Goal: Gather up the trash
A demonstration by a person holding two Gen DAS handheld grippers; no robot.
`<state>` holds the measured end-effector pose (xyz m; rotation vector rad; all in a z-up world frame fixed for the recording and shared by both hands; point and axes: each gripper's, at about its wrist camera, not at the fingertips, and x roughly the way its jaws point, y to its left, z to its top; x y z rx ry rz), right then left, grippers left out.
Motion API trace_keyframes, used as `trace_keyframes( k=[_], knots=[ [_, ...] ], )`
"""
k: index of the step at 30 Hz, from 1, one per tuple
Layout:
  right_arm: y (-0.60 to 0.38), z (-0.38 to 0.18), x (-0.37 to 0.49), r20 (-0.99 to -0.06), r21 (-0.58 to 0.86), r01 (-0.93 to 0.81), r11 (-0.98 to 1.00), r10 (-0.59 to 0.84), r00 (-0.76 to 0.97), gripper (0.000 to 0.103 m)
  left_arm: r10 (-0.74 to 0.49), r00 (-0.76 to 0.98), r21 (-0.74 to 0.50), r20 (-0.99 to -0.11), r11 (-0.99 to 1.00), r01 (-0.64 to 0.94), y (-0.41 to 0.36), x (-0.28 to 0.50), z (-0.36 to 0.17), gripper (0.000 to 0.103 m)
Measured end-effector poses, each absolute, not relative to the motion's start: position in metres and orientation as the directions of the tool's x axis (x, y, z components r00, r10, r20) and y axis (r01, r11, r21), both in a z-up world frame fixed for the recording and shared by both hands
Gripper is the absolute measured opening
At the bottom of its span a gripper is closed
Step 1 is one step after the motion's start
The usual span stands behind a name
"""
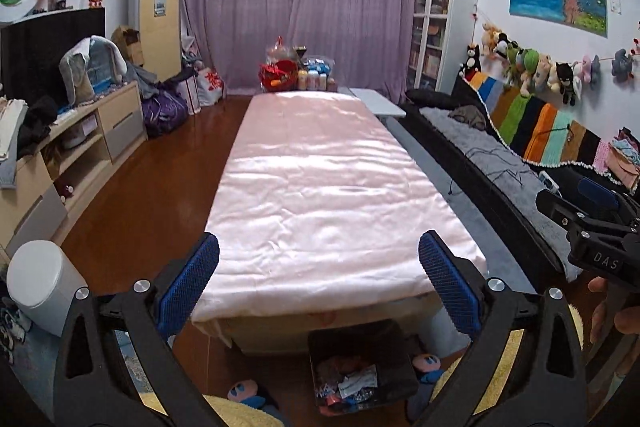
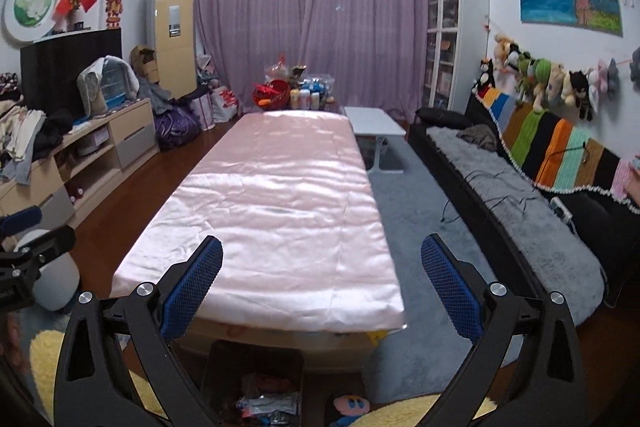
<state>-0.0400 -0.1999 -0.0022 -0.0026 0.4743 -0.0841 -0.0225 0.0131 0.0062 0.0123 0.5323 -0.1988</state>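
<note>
A black bin stands on the floor at the near end of the long table, with crumpled wrappers and scraps inside. The right wrist view shows the same bin and its trash at the bottom edge. My left gripper hangs open high above the bin, nothing between its blue pads. My right gripper is open too and holds nothing. The pink cloth on the table carries no loose scraps. The right gripper's body and a hand show at the right edge of the left wrist view.
A white cylinder stool stands at left by a low TV cabinet. A dark sofa with a striped blanket runs along the right wall. A white side table and bottles and bags sit beyond the table's far end. Pink slippers lie near the bin.
</note>
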Motion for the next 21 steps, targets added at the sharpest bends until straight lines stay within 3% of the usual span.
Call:
trace_keyframes(
  k=[9,21],
  knots=[
    [-0.197,0.035,-0.062,-0.356,-0.026,0.125,0.992,-0.127,0.926,0.100,-0.142,0.907,-0.007,-0.396,0.988,0.152,0.012,-0.051,0.049,0.095],
    [-0.188,0.050,-0.081,-0.304,-0.033,0.101,0.994,-0.107,0.947,0.100,-0.125,0.913,0.003,-0.388,0.991,0.137,0.012,-0.057,0.051,0.095]
  ],
)
